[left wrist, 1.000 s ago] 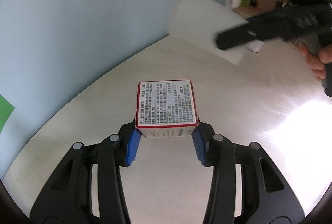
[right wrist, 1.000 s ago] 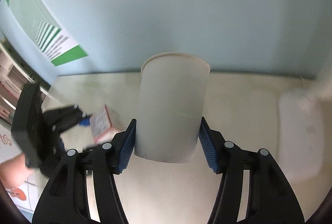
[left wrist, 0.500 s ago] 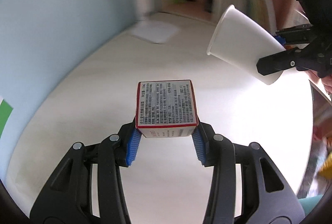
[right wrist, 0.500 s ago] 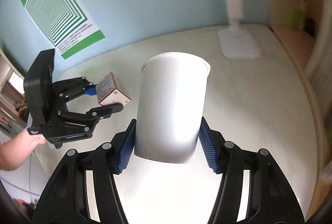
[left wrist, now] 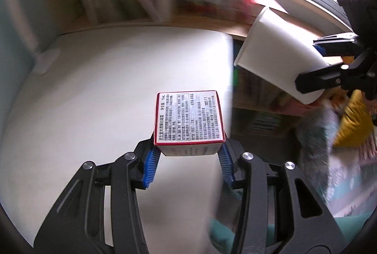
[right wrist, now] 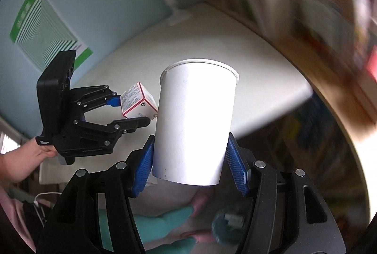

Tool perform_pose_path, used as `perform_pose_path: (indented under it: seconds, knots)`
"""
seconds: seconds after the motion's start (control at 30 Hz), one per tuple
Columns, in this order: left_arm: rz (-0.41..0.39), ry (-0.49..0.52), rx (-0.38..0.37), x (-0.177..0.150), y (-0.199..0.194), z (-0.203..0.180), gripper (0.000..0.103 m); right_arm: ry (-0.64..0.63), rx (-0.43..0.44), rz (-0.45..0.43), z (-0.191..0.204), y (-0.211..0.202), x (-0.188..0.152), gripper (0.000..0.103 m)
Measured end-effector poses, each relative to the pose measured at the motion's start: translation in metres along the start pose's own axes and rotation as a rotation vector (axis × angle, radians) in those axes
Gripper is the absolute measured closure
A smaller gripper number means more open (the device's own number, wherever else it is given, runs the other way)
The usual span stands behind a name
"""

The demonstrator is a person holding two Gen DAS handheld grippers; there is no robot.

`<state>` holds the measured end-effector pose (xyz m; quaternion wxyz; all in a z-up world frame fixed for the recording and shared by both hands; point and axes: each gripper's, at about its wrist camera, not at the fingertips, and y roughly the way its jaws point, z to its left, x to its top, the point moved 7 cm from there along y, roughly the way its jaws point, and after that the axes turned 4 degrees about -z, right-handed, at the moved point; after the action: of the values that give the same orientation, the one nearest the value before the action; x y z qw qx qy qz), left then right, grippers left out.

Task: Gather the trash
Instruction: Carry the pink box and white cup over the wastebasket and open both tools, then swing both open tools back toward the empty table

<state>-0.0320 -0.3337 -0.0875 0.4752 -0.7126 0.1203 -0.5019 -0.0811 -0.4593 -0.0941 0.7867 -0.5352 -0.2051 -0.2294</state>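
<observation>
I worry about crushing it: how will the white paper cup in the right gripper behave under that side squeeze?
The paper cup looks thin-walled and open-mouthed, so it probably dents easily. It seems empty, likely very light. Its smooth tapered sides may slip between the fingers of the right gripper.

- The small white cardboard box with red edges (left wrist: 188, 119) sits clamped between the blue pads of my left claw (left wrist: 187, 165). It is off the table, its label face of dense black print turned up toward my camera. My other camera shows a recycling mark on one of its end faces.
- The plain white paper cup (right wrist: 195, 122) is pinched near its base by my right claw (right wrist: 190, 172). Its rolled rim points away from me, and it is tilted, clear of the table.
- Box and cup hang just beside each other in the air.
</observation>
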Motion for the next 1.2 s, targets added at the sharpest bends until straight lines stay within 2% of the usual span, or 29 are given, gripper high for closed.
perform_pose_path:
  seconds: [0.1, 0.2, 0.23, 0.27, 0.4, 0.57, 0.63, 0.67, 0.7, 0.73, 0.77, 0.87, 0.97, 1.2]
  knots:
    - [0.021, 0.056, -0.061, -0.006, 0.011, -0.056, 0.061, 0.054, -0.041, 0.018, -0.024, -0.025, -0.048, 0.044]
    - [0.079, 0.113, -0.136, -0.019, 0.026, -0.111, 0.061, 0.126, -0.073, 0.057, -0.044, -0.039, -0.099, 0.044]
    - [0.101, 0.134, -0.149, -0.034, 0.028, -0.121, 0.061, 0.151, -0.080, 0.073, -0.050, -0.041, -0.117, 0.044]
    - [0.122, 0.150, -0.161, -0.025, 0.046, -0.128, 0.061, 0.183, -0.093, 0.095, -0.057, -0.042, -0.138, 0.044]
    - [0.236, 0.225, -0.205, -0.062, 0.075, -0.168, 0.061, 0.279, -0.112, 0.153, -0.076, -0.037, -0.191, 0.044]
    - [0.317, 0.280, -0.240, -0.084, 0.099, -0.194, 0.061, 0.373, -0.110, 0.178, -0.088, -0.030, -0.232, 0.043]
    - [0.339, 0.308, -0.250, -0.092, 0.108, -0.201, 0.060, 0.383, -0.110, 0.193, -0.090, -0.025, -0.240, 0.041]
    - [0.354, 0.322, -0.258, -0.095, 0.112, -0.205, 0.051, 0.391, -0.113, 0.203, -0.092, -0.021, -0.243, 0.039]
    - [0.368, 0.332, -0.253, -0.098, 0.116, -0.209, 0.030, 0.407, -0.121, 0.219, -0.095, -0.019, -0.248, 0.028]
    - [0.372, 0.337, -0.242, -0.096, 0.122, -0.209, 0.022, 0.420, -0.135, 0.222, -0.099, -0.016, -0.250, 0.023]
    - [0.372, 0.341, -0.243, -0.098, 0.127, -0.213, 0.018, 0.429, -0.146, 0.222, -0.102, -0.015, -0.253, 0.023]
    - [0.394, 0.358, -0.241, -0.104, 0.129, -0.215, 0.018, 0.449, -0.158, 0.227, -0.107, -0.011, -0.251, 0.021]
    - [0.388, 0.351, -0.244, -0.104, 0.126, -0.213, 0.018, 0.459, -0.157, 0.209, -0.112, -0.023, -0.252, 0.021]
    - [0.347, 0.289, -0.201, -0.091, 0.110, -0.197, 0.018, 0.411, -0.132, 0.153, -0.107, -0.033, -0.221, 0.021]
